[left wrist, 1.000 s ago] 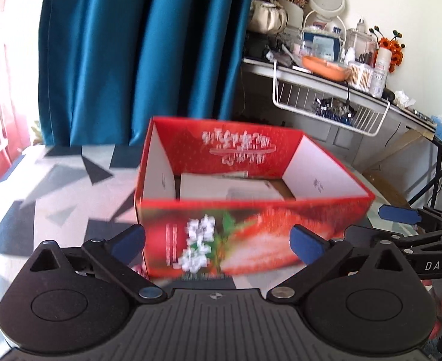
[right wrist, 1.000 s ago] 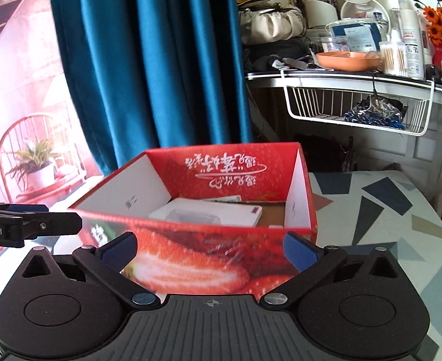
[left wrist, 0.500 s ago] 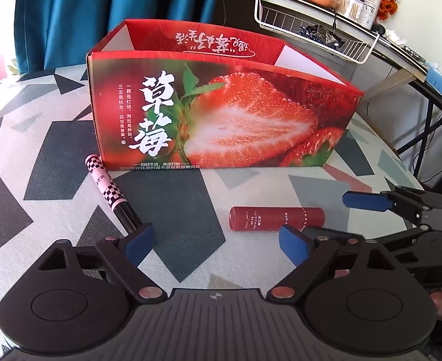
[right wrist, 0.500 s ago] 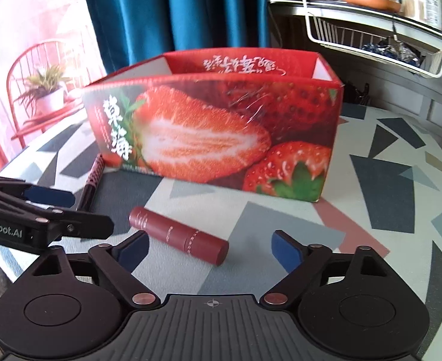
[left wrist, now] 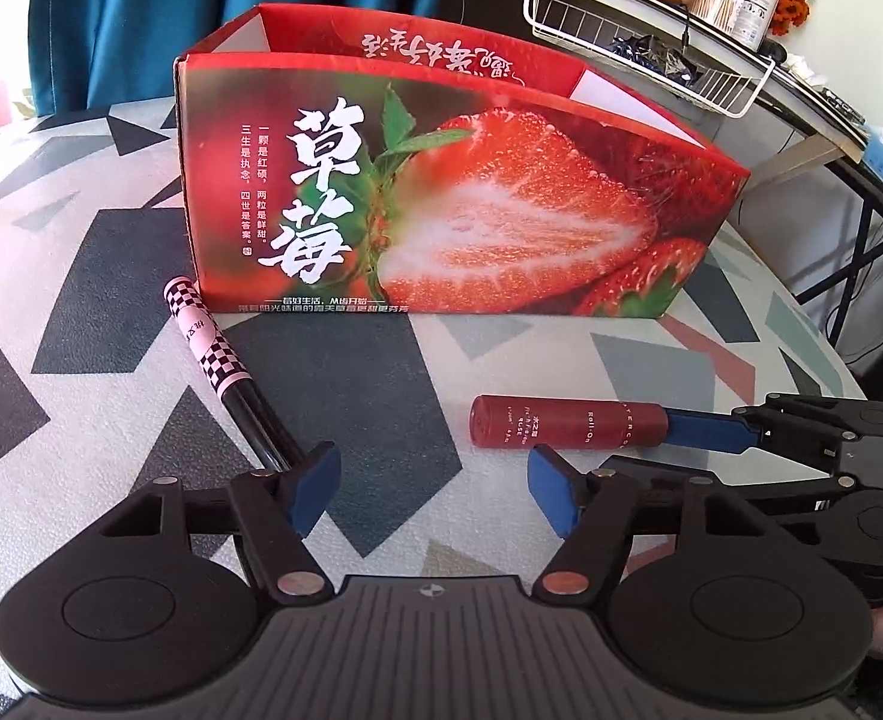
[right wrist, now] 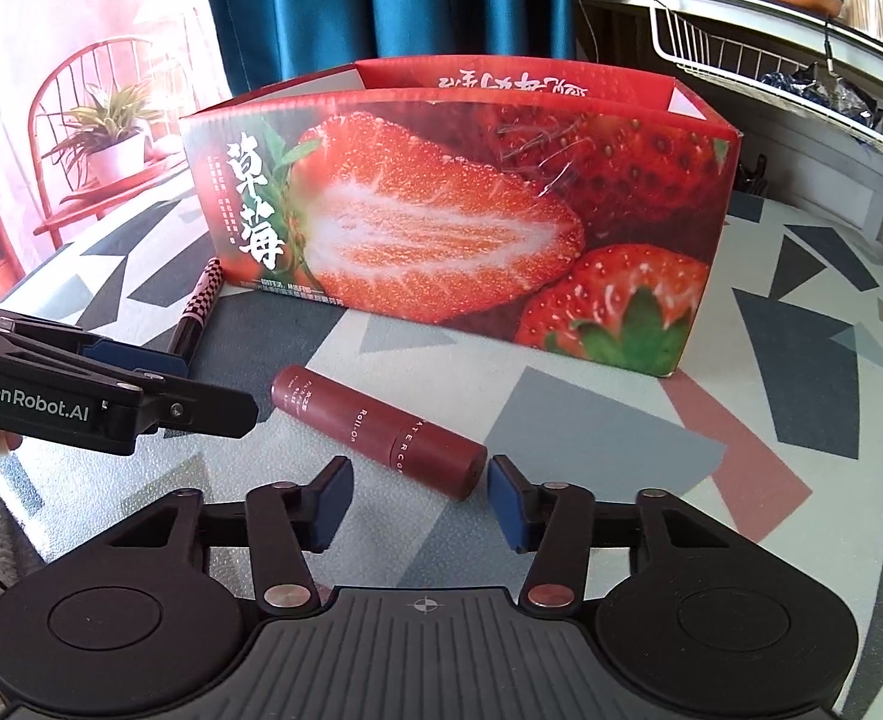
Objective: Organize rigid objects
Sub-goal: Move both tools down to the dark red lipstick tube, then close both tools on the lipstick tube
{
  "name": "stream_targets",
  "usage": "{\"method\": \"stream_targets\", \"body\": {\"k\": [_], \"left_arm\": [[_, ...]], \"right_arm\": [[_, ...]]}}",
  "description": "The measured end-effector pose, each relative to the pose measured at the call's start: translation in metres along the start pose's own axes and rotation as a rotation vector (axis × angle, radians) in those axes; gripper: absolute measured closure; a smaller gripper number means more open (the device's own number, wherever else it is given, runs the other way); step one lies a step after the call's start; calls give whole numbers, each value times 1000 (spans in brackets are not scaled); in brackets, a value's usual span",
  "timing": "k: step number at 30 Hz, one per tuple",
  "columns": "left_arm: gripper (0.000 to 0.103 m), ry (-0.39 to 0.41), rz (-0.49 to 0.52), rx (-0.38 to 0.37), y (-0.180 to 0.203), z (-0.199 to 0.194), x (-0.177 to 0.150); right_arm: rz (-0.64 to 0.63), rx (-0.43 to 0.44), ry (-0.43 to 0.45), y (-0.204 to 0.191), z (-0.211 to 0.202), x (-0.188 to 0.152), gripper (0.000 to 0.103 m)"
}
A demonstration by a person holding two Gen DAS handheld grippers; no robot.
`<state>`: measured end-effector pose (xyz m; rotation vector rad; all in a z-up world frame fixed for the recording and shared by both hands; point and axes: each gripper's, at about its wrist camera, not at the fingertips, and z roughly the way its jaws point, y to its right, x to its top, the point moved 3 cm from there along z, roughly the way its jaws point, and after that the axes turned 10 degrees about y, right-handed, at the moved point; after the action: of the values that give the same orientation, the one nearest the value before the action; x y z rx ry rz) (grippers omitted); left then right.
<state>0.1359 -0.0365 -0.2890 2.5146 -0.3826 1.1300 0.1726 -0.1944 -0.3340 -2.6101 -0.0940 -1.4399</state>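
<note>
The left tool (left wrist: 435, 489) is sitting low over the worktop (left wrist: 81, 312) with its blue pads apart, having just been closing; the black end of a slim pink-and-black checkered pen (left wrist: 216, 360) is disappearing behind its left pad, so contact is unclear. The right tool (right wrist: 420, 501) has also been closing, its pads still apart and straddling the near end of a dark red cylindrical roll-on tube (right wrist: 375, 429) without pressing it. At twelve o'clock of both tools a red cardboard box printed with strawberries (left wrist: 471, 210) is standing open-topped, its contents hidden behind the front wall. The worktop is showing grey, black and pink triangles. Teal curtains (left wrist: 141, 18) are hanging behind, and a cluttered shelf with a white wire basket (left wrist: 651, 54) is sitting at two o'clock.
</note>
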Motion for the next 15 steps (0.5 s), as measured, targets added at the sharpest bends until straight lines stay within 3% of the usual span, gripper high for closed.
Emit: {"method": "stream_targets", "body": {"k": [3, 8, 15], "left_arm": [[46, -18, -3, -12, -1, 7, 0], [55, -14, -47, -51, -1, 19, 11], [57, -27, -69, -130, 10, 29, 10]], "right_arm": [[-12, 3, -3, -2, 2, -1, 62], [-42, -3, -7, -3, 6, -2, 65], [-62, -8, -7, -4, 8, -2, 66]]}}
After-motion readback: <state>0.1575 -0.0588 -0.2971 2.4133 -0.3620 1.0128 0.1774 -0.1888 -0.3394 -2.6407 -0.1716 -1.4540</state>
